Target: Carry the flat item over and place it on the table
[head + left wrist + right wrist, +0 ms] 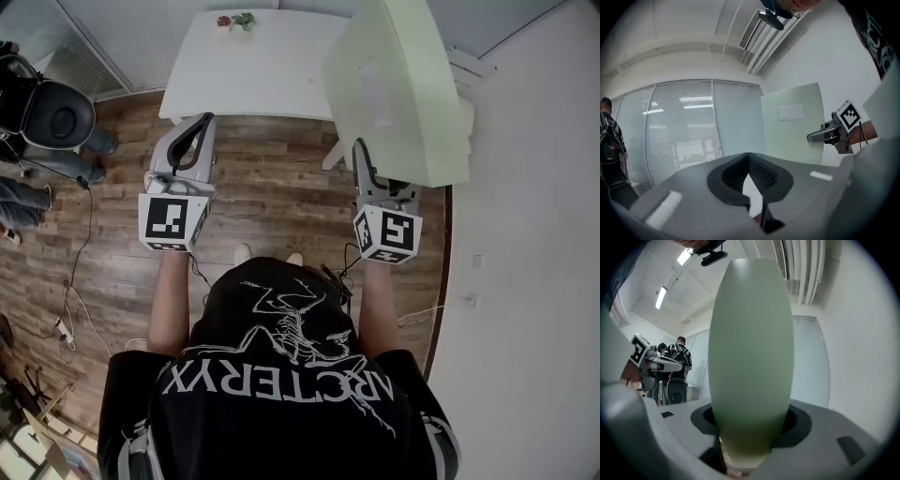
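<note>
The flat item is a pale green board (403,84) with a white label on its face, held upright at the right above the wooden floor. My right gripper (361,150) is shut on its lower edge. In the right gripper view the board (752,357) rises edge-on from between the jaws of the right gripper (750,430). The left gripper view shows the board (792,126) face-on, with the right gripper (829,135) clamped to its side. My left gripper (200,127) is shut and holds nothing; its pads meet at the tip (749,159). The white table (253,66) stands just ahead.
A small potted plant (239,20) sits at the table's far edge. A black office chair (56,114) and people's legs (28,192) are at the left, with cables (75,281) on the floor. A white wall (534,234) runs close along the right.
</note>
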Tool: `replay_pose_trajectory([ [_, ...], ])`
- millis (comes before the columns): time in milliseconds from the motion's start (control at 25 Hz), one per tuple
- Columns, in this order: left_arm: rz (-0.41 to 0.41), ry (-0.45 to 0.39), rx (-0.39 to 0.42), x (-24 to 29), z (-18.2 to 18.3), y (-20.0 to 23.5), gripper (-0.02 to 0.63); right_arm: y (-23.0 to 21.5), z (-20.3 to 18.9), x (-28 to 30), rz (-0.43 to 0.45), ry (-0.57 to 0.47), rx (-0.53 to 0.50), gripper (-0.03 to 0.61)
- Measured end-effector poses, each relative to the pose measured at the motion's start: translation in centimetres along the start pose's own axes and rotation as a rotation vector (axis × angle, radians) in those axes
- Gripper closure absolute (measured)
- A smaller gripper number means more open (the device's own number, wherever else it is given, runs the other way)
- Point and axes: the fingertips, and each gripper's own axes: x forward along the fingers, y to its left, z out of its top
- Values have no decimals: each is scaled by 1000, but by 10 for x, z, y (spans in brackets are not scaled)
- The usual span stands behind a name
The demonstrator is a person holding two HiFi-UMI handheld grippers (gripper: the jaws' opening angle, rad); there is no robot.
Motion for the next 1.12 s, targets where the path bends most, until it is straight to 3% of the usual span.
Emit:
replay_pose_trajectory([
  [520,44,22,-16,4,-2,2,605,-9,-3,0,15,4,13,313],
  [1120,83,40,-26,20,-3,-38,605,-29,-18,5,104,9,19,313],
])
